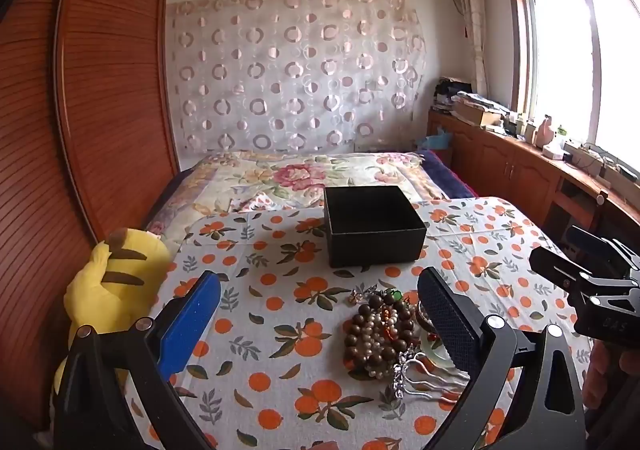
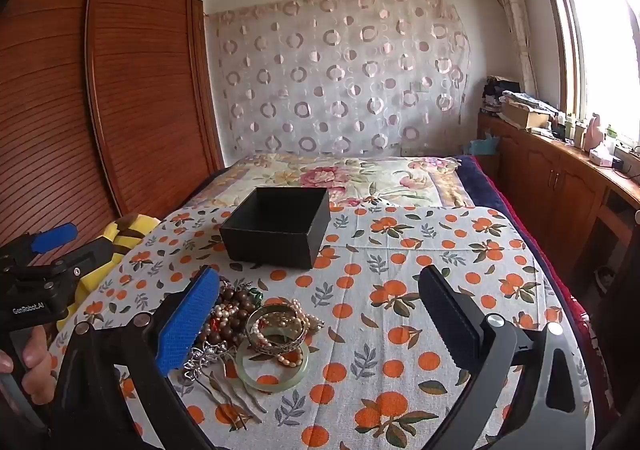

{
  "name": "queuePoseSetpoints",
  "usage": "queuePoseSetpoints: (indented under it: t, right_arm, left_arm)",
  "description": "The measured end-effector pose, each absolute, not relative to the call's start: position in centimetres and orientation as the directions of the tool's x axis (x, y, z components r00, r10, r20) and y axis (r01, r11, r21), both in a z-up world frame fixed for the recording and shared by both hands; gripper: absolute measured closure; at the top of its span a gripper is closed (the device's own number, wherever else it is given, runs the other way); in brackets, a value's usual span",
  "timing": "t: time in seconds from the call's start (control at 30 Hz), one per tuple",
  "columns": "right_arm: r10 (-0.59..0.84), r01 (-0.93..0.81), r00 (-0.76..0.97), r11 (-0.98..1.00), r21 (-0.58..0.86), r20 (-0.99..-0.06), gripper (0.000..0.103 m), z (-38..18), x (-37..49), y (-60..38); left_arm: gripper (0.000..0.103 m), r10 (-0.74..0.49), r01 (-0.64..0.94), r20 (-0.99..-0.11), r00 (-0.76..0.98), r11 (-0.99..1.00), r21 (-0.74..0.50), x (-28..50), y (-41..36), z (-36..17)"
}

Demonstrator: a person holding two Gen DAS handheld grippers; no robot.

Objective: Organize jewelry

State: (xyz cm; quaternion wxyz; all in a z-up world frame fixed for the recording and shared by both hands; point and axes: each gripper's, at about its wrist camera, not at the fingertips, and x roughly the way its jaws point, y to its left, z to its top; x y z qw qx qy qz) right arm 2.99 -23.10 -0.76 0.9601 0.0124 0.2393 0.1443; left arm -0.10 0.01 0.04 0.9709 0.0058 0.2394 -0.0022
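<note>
A pile of jewelry (image 1: 380, 330) lies on the orange-print tablecloth: brown bead strands, pearls and a silver hair comb (image 1: 420, 374). The right wrist view shows the same pile (image 2: 240, 314) with a metal bangle (image 2: 276, 330), a pale green jade bangle (image 2: 272, 374) and the hair comb (image 2: 212, 366). An open, empty black box (image 1: 374, 226) stands behind the pile, and shows in the right wrist view (image 2: 276, 228). My left gripper (image 1: 320, 326) is open above the table, the pile by its right finger. My right gripper (image 2: 320, 330) is open, the pile by its left finger.
A yellow plush toy (image 1: 116, 290) sits at the table's left edge. A bed with a floral cover (image 1: 304, 173) lies behind the table. A wooden wardrobe (image 1: 112, 89) stands at the left, and cluttered low cabinets (image 2: 560, 177) run under the window at the right.
</note>
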Motion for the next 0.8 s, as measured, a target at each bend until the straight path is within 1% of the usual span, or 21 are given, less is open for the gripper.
queuePoseSetpoints:
  t: [0.8]
  right_arm:
    - [0.286,-0.272,0.843,0.957,0.098,-0.455,0.002,-0.77,3.08,-23.03]
  left_arm:
    - [0.008,0.002,0.007,-0.476,0.879,1.000,0.018,-0.04,-0.02,0.01]
